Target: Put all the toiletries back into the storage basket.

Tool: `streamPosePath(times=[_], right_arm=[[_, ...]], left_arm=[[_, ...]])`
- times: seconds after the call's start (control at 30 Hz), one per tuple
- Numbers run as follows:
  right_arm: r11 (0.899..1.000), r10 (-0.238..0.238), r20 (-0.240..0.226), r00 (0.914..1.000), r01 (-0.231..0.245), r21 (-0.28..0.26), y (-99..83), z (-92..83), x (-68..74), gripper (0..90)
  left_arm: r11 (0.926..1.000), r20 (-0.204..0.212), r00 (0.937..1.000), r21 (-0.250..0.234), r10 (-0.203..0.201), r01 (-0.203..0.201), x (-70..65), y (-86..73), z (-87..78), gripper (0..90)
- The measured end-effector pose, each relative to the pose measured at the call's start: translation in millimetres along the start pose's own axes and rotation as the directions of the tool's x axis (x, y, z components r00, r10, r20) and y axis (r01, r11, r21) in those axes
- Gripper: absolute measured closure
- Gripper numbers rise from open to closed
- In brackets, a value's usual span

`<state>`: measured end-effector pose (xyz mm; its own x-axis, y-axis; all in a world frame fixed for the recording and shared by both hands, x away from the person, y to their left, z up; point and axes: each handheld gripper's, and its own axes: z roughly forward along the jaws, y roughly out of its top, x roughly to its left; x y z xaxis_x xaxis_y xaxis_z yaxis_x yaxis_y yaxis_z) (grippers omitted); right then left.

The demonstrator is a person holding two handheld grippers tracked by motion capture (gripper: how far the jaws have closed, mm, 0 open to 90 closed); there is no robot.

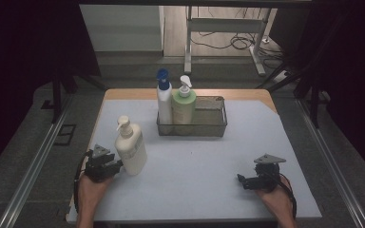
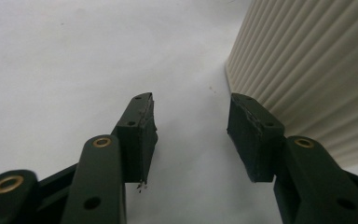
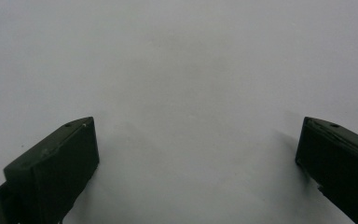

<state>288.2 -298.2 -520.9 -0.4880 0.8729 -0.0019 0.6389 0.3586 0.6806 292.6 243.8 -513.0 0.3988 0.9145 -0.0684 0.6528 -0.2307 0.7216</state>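
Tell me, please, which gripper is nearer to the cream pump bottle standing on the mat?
The left. The left gripper sits right beside the cream pump bottle, at its base, nothing between its jaws. The right gripper rests far across the mat, near the opposite edge.

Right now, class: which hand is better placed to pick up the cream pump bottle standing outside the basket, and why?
Left. The left gripper sits right beside the cream pump bottle, with nothing between its parted jaws. The right gripper rests far across the table, jaws wide over bare surface.
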Motion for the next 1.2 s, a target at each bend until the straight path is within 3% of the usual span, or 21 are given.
streamPosePath(times=[0.23,0.53,0.77,1.2], right_arm=[[1.0,0.004,0.007,1.0,-0.004,-0.003,-0.1,0.3,0.8,0.0],[1.0,0.006,0.007,1.0,-0.006,-0.003,-0.1,0.4,0.8,0.0],[1.0,0.006,0.007,1.0,-0.006,-0.004,-0.3,0.4,0.8,0.0],[1.0,0.006,0.006,1.0,-0.006,-0.002,0.0,0.4,0.8,0.0]], left_arm=[[1.0,0.012,0.9999,0.008,0.003,-0.003,0.4,2.7,2.3,55.8],[0.9995,0.045,0.9987,0.02,-0.023,0.022,-2.6,2.9,2.1,63.3],[0.9995,0.07,0.9975,0.031,-0.011,0.009,-10.3,2.9,2.9,67.1],[0.9988,0.073,0.997,0.04,0.025,-0.028,-27.0,1.7,1.8,70.9]])
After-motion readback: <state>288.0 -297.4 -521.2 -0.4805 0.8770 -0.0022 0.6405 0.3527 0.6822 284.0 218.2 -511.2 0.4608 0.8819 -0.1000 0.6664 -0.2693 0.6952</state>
